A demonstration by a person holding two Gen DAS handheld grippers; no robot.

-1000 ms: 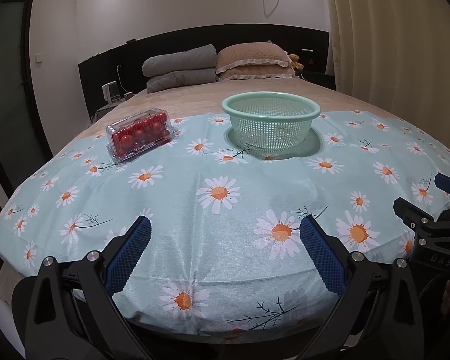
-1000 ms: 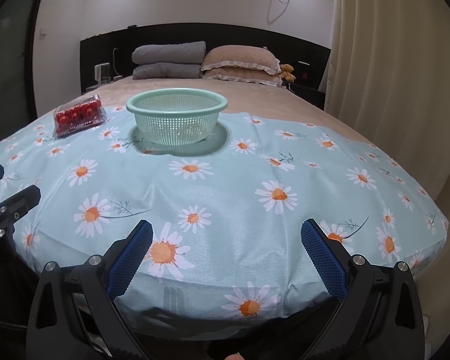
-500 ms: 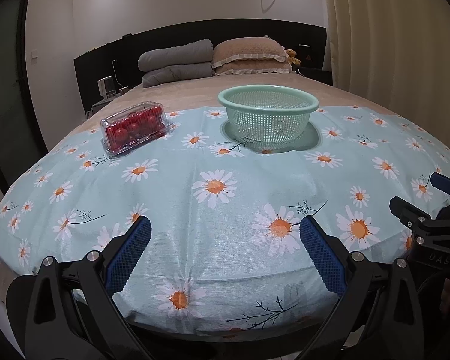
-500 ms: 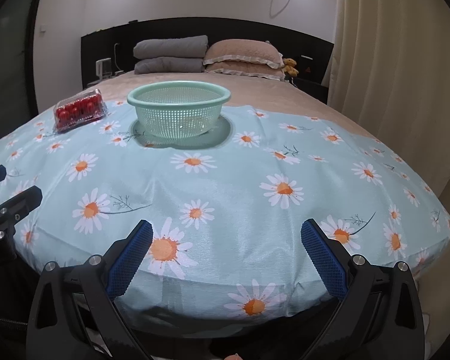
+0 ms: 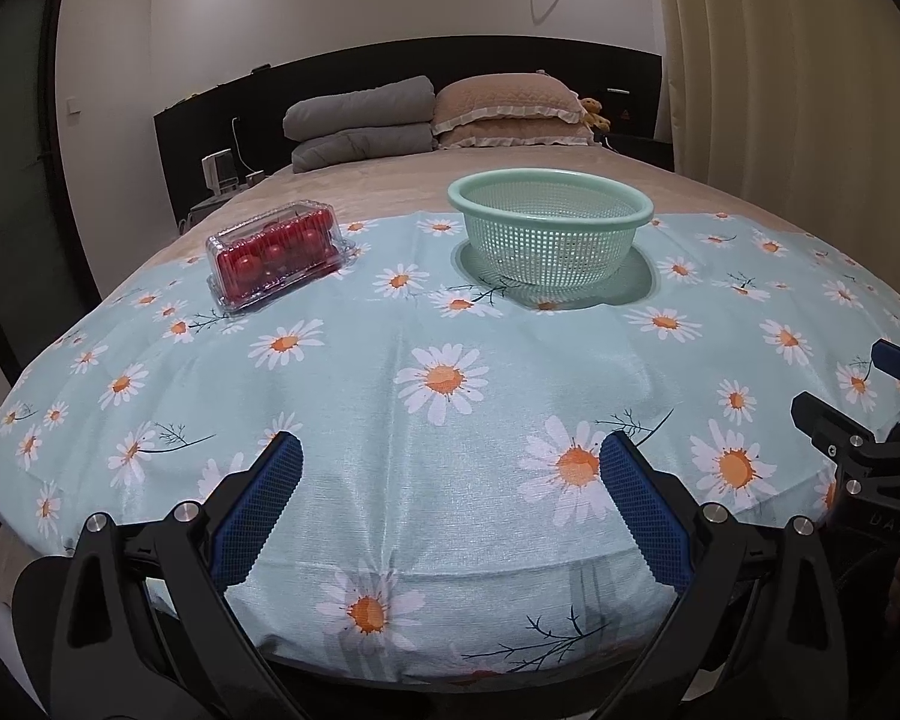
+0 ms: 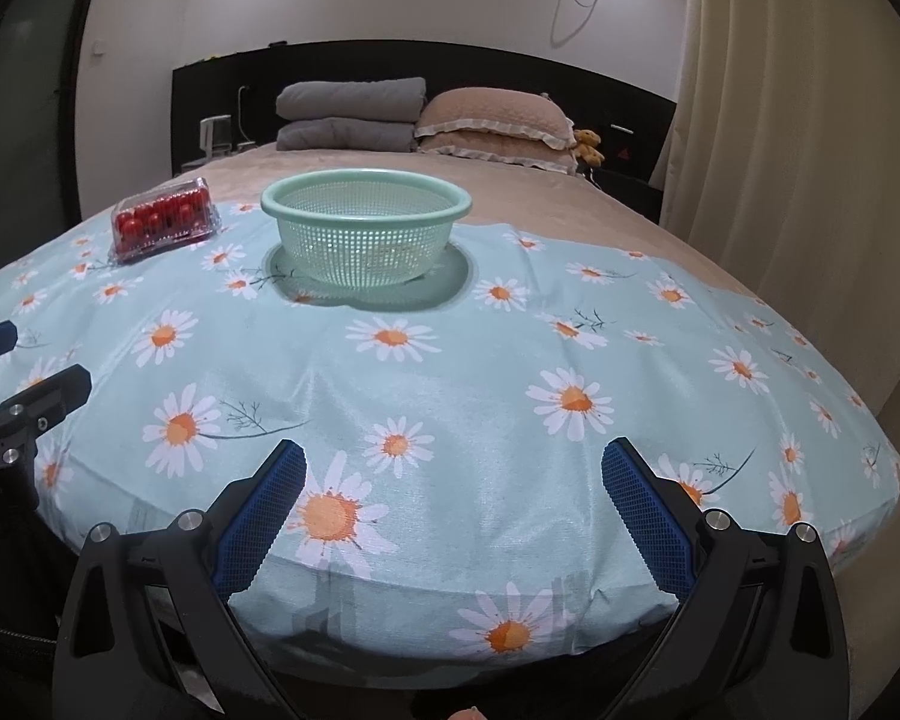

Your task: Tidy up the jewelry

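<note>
A clear plastic box of red round items point(image 5: 276, 255) lies on the daisy-print cloth point(image 5: 450, 372) at the back left; it also shows in the right wrist view point(image 6: 165, 225). A green perforated basket point(image 5: 549, 240) stands empty at the back middle, also seen in the right wrist view point(image 6: 366, 231). My left gripper point(image 5: 450, 498) is open and empty over the cloth's near edge. My right gripper point(image 6: 453, 498) is open and empty over the near edge, to the right of the left one. No jewelry shows.
The cloth covers the foot of a bed. Grey folded blankets point(image 5: 360, 126) and tan pillows point(image 5: 510, 111) lie at the headboard. A curtain point(image 6: 798, 138) hangs on the right. A dark door point(image 5: 6, 180) is on the left.
Both grippers have moved forward and a little lower toward the cloth; the box and basket look closer. Both stay open.
</note>
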